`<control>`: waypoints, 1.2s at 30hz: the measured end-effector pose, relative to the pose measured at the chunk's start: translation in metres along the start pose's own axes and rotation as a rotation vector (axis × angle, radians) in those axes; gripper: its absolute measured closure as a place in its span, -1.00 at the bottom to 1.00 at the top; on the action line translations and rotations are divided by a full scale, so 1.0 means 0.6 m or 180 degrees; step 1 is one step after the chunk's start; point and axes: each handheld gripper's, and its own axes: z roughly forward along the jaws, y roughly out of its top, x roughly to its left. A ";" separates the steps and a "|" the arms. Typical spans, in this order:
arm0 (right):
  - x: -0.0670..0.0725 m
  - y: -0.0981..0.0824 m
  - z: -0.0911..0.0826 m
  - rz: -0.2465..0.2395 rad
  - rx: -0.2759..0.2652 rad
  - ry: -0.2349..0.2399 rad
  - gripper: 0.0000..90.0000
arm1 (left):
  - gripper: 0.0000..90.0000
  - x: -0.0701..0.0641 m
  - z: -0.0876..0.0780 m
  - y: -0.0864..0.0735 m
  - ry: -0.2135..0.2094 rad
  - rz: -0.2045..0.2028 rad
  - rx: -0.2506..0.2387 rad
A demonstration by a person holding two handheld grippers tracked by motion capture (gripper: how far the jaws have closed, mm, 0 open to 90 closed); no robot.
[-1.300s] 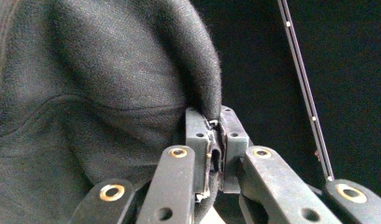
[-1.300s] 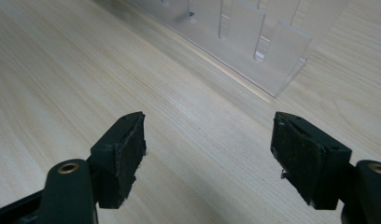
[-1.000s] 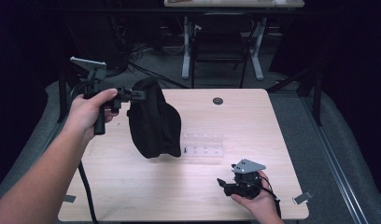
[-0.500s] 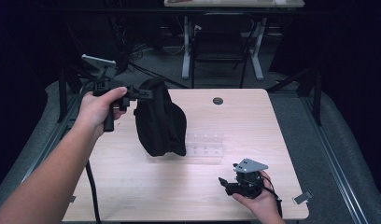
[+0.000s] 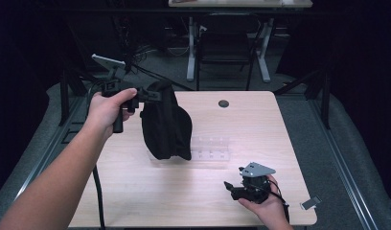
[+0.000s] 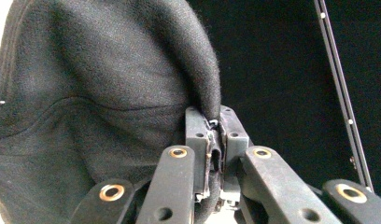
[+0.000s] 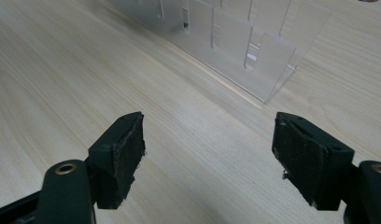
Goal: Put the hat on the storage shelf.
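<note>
The black cloth bag (image 5: 165, 122) hangs over the table's 10 o'clock quarter, lifted by its top edge so that its body drops free and its lower end sits at or just above the wood; whether it touches cannot be told. Your left gripper (image 5: 153, 95) holds it there: in the left gripper view the two jaws stand pressed together on a fold of the bag's (image 6: 100, 98) rim, a hold that lets the weight hang straight down. What the bag contains is hidden by the cloth.

At 3 o'clock from the bag's foot lies a clear plastic rack (image 5: 210, 148), partly behind the bag; in the right gripper view its upright dividers (image 7: 254, 42) form slots that appear empty.

Your right gripper (image 5: 230, 187) rests low at the table's (image 5: 136, 201) 5 o'clock corner, jaws spread wide over bare wood, holding nothing, apparently parked until needed. A small dark round fitting (image 5: 224, 103) sits near 12 o'clock.
</note>
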 end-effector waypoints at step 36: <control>0.043 0.094 0.025 -0.0222 -0.0117 0.0355 0.51 | 0.90 -0.017 0.042 0.008 -0.0065 0.0076 -0.0012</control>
